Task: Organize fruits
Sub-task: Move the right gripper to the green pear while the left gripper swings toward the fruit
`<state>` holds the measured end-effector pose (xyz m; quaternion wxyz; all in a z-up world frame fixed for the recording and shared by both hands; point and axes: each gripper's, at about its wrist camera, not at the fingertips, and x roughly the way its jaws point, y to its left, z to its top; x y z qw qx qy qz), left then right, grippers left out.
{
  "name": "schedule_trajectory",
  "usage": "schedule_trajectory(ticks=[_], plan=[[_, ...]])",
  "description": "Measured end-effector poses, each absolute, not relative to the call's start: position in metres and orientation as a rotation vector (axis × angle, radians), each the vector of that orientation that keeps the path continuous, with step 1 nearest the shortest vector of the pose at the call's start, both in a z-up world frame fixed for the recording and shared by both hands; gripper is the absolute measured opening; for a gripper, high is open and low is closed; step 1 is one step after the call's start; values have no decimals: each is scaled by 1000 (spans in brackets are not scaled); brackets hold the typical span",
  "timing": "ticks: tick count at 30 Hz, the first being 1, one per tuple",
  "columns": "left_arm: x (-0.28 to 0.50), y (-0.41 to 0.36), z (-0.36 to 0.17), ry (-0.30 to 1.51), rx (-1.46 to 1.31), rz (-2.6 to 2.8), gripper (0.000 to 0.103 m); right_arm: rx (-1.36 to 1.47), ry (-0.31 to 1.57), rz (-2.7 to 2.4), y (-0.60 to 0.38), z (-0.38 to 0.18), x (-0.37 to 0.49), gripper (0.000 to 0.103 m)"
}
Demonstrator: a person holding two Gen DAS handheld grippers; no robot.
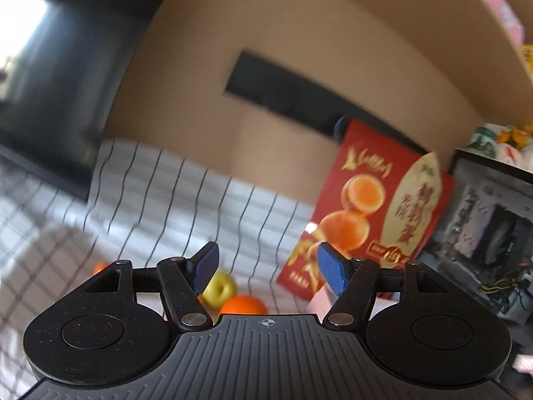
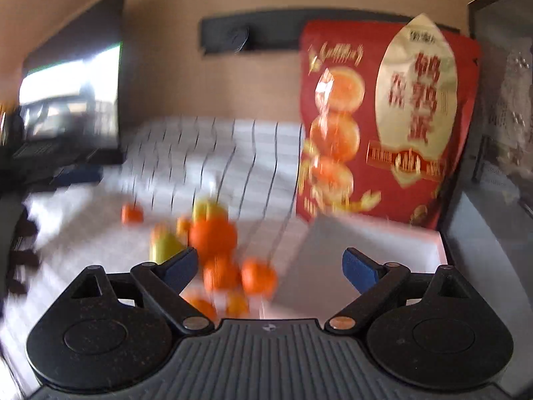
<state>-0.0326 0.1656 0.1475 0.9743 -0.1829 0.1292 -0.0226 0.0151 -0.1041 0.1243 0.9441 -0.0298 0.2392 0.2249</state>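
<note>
Round orange fruits [image 2: 213, 236] w/ yellow-green apples [image 2: 165, 245] lie clustered on our white black-gridded cloth [image 2: 213, 146], left of the red foil snack bag [image 2: 383, 126]. Left gripper [image 1: 268, 271] & right gripper [image 2: 269, 266]: fingers spread, nothing between.

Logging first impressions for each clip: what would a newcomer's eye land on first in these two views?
The big red snack bag printed with orange rounds, standing at the back right of the checked cloth. Next, the loose cluster of oranges and yellow-green fruit on the cloth left of the bag. Both grippers, left and right, have their blue fingers apart and empty.
</note>
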Motion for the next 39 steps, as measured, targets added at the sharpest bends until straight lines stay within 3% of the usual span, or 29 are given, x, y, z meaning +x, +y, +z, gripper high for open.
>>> schedule_trajectory(ticks=[5,11,14,16,21,23,24,32,33,34,39], plan=[[-30,165,125,358,-247,35,71,-87,618,532,-54,110,53,93],[-59,206,86,367,-361,140,70,-35,700,686,6,73,67,92],[-77,224,76,331,-409,169,70,-149,697,641,49,53,67,83],[-89,230,71,313,-406,193,70,-184,755,600,68,35,71,68],[-89,233,59,347,-437,182,70,-176,839,539,88,8,78,65],[-87,230,55,354,-434,171,70,-209,806,514,91,7,77,57],[-86,227,55,358,-432,165,70,-212,806,528,91,8,76,50],[-77,205,47,397,-419,81,70,-184,777,712,39,56,31,40],[-73,200,43,409,-420,61,70,-182,770,734,27,63,22,14],[-68,195,39,424,-422,40,70,-181,765,740,18,69,14,2],[-52,165,15,486,-434,-33,67,-169,766,750,-19,80,-2,2]])
